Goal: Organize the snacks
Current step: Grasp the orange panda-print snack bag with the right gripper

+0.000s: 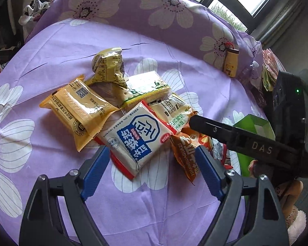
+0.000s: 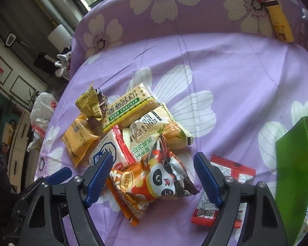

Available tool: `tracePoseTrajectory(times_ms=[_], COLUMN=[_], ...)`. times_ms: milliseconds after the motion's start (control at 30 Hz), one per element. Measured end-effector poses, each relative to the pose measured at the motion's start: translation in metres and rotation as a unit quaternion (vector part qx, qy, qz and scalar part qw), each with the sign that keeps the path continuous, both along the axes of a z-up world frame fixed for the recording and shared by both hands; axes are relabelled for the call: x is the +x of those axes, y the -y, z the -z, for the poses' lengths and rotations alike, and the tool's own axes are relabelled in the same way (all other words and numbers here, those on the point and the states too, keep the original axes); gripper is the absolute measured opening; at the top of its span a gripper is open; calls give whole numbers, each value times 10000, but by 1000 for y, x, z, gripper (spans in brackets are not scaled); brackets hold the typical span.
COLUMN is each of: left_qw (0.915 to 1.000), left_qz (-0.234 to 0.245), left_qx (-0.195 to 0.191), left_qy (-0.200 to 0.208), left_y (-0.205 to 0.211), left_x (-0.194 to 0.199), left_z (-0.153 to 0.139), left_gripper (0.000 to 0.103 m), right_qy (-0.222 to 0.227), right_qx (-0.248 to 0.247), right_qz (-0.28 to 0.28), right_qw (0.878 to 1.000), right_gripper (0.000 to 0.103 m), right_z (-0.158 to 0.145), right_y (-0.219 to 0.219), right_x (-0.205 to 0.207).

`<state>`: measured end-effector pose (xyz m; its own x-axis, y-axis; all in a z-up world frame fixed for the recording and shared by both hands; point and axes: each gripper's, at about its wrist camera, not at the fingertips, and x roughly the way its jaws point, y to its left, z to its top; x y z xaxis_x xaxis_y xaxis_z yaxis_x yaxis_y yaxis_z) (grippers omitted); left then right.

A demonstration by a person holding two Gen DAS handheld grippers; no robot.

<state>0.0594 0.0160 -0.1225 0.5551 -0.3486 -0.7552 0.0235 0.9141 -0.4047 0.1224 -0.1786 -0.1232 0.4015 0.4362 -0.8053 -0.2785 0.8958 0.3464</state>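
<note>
A heap of snack packets lies on the purple flowered cloth. My left gripper is open, its blue pads either side of a white-and-blue packet with a red edge. Beside it lie a yellow packet, a crumpled olive wrapper and a soda cracker pack. My right gripper is open over an orange panda packet, which sits between its pads without being squeezed. A red packet lies partly under its right finger. A cream and green packet lies behind the panda packet.
An open green box stands at the right edge of the cloth. A yellow bear bottle leans against the flowered cushion at the back. A white plastic bag hangs off the left side. The other gripper's black body crosses the left wrist view.
</note>
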Motion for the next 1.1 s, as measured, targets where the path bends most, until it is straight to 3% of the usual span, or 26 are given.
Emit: tracePoseTrajectory(times_ms=[400, 667, 833, 1100], left_qw=[9996, 9985, 9985, 9963], left_qz=[269, 486, 509, 815], left_qx=[-116, -201, -31, 284], left_qy=[-56, -154, -201, -51], left_y=[16, 26, 34, 56], left_x=[-6, -11, -14, -21], left_z=[7, 11, 15, 16], left_gripper=[73, 61, 53, 46], right_qy=[-402, -751, -706, -489], right_qx=[432, 760, 761, 1408], right_qz=[-349, -364, -245, -86], right_qw=[9976, 9936, 9943, 9888], right_gripper=[83, 72, 65, 62], right_z=[28, 33, 32, 43], right_y=[-3, -4, -3, 22], right_x=[3, -11, -24, -40])
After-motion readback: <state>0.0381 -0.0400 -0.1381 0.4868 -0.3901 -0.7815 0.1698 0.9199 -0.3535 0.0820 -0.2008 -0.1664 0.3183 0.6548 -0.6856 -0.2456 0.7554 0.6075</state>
